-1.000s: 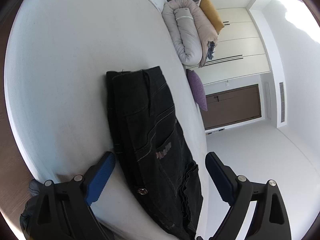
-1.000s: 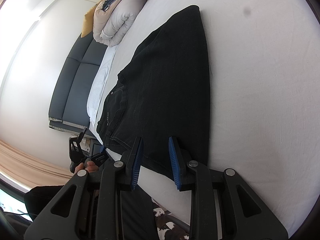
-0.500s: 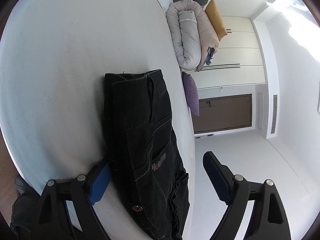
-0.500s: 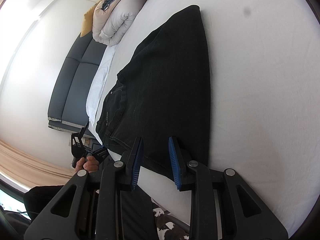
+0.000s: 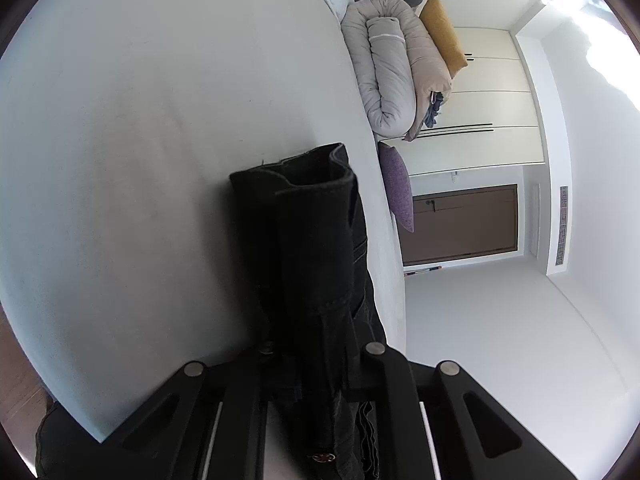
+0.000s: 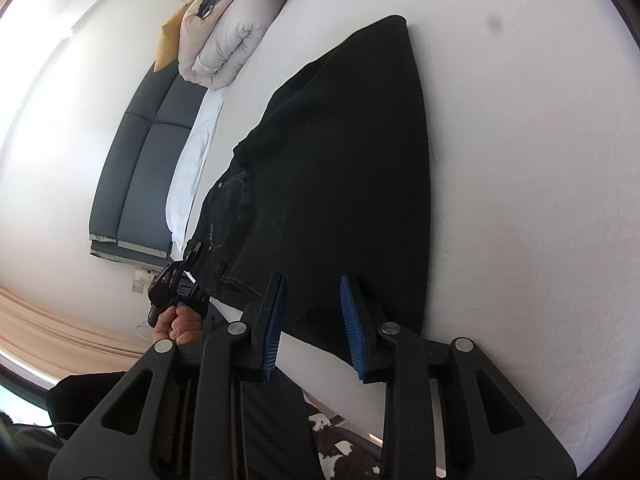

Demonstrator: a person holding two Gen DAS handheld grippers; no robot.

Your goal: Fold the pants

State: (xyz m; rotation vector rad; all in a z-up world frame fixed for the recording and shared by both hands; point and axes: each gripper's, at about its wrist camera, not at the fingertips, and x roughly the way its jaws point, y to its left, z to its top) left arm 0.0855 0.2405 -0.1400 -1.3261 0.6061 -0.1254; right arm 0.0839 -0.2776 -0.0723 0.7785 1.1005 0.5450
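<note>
Black jeans (image 6: 344, 168) lie folded lengthwise on the white bed (image 6: 520, 160). In the left wrist view my left gripper (image 5: 320, 368) is shut on the waistband end of the jeans (image 5: 312, 240), which bunches up between the jaws. In the right wrist view the left gripper (image 6: 188, 264) shows at the waist end, held by a hand. My right gripper (image 6: 312, 320) is open, its blue pads (image 6: 274, 320) straddling the near hem edge of the jeans without closing on it.
A rolled grey duvet (image 5: 384, 76) with a yellow cushion (image 5: 442, 32) and a purple pillow (image 5: 396, 184) lie at the bed's far end. A dark sofa (image 6: 140, 168) stands beside the bed. A brown door (image 5: 464, 224) and white wardrobes are beyond.
My left gripper moved forward onto the waistband and closed on it; the fabric now bunches up. My right gripper stayed open at the hem.
</note>
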